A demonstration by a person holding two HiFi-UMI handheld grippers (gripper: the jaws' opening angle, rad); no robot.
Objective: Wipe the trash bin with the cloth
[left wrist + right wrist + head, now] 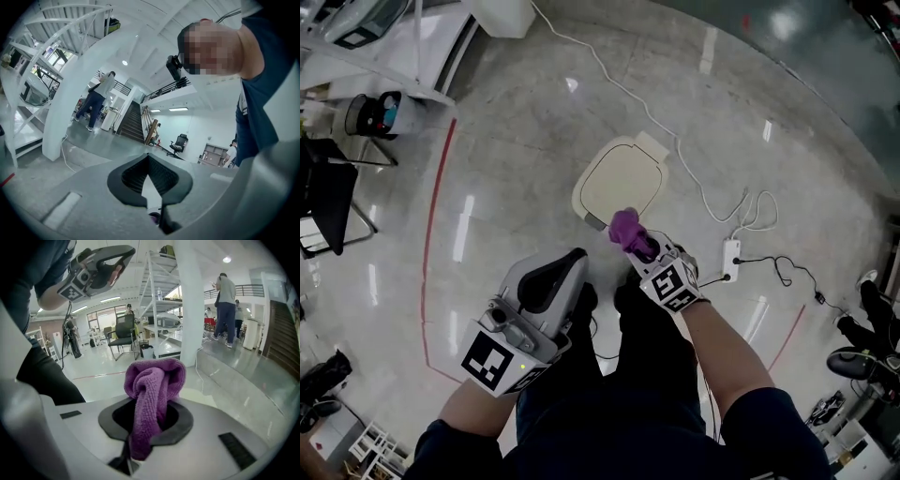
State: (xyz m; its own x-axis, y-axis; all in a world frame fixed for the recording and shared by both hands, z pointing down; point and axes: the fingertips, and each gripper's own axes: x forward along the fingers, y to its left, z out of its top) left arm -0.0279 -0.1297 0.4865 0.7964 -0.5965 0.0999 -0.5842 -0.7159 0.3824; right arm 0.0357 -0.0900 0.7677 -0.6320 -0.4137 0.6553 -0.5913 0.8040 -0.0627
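- Trash bin [619, 178] stands on the floor just ahead of the person's feet. It is cream, a rounded rectangle seen from above, with the lid closed, a smooth plastic look and a small hinge tab on the far side.
- Right gripper [636, 242] is clamped on the cloth [625, 226]. The fingers pinch a bunched fold that spills up and over the jaws.
- The cloth is purple, a knobbly looped weave, soft and thick. It looks dry, though dampness cannot be told.
- The cloth hangs over the bin's near edge. From overhead, contact with the lid cannot be told.
- Left gripper [562, 272] is held up by the person's thigh and points away from the bin. Its dark ribbed pads meet at the tips with nothing between them.
- Progress, my reading: the cloth is in hand and brought to the bin, but the wiping looks barely begun, if at all. No streak or cleaned patch shows on the lid. The lid top, rim and sides are all left to do.
- The floor [516, 122] is pale polished stone, glossy with light glare.
- A white cable [647, 108] snakes past the bin to a power strip [731, 258].
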